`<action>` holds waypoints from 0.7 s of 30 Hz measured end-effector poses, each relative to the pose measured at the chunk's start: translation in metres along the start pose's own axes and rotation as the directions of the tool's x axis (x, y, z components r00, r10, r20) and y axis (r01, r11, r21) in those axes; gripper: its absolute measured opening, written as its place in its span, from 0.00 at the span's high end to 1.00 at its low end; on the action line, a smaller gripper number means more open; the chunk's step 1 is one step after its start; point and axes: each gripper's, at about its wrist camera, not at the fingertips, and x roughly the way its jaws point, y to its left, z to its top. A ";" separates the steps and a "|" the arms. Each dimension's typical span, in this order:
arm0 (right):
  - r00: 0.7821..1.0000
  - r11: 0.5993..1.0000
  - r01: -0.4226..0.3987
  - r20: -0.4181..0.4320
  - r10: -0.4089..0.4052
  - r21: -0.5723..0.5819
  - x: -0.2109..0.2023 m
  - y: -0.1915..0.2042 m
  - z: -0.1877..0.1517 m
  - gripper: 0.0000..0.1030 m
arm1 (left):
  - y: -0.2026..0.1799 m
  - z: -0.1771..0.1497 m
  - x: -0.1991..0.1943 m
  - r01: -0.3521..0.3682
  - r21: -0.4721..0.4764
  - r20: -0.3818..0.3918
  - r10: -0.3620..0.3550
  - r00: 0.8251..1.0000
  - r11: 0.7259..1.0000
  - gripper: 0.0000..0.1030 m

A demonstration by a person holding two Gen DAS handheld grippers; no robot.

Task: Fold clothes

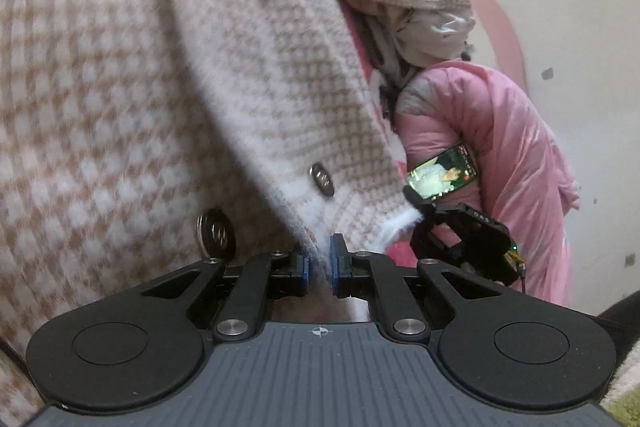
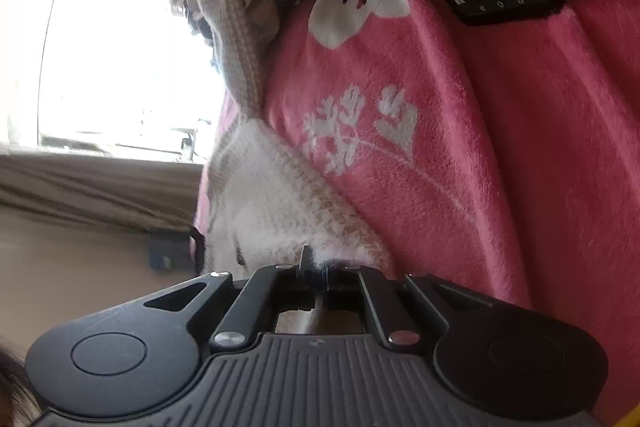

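Pink floral blanket (image 2: 460, 131) underneath; left gripper (image 1: 320, 259) and right gripper (image 2: 316, 269) both pinch the checked knit cardigan's (image 1: 120, 99) hem, lifted, ready to fold over.

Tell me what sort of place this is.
Most likely a bedroom at home. A pink fleece blanket with white flowers lies under the checked cardigan, a pink padded jacket is heaped nearby, and a bright window lights the room.

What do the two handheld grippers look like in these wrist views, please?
Both the left gripper and right gripper are matte black, with round pivot housings, silver screws, a ribbed grey body and a small crosshair mark. The left's pads are blue.
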 end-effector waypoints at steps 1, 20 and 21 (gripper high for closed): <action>0.999 0.998 0.035 -0.015 -0.036 -0.048 -0.001 -0.001 -0.001 0.97 | -0.001 0.001 0.001 -0.017 0.024 -0.006 0.017 1.000 1.000 0.93; 0.915 0.792 0.236 -0.145 -0.376 -0.564 -0.003 0.042 -0.017 0.71 | -0.014 -0.011 0.003 -0.197 0.247 -0.087 0.224 0.971 0.949 0.77; 0.904 0.779 0.226 -0.173 -0.391 -0.584 -0.004 0.045 -0.018 0.69 | -0.013 -0.010 -0.002 -0.199 0.240 -0.089 0.226 0.970 0.950 0.77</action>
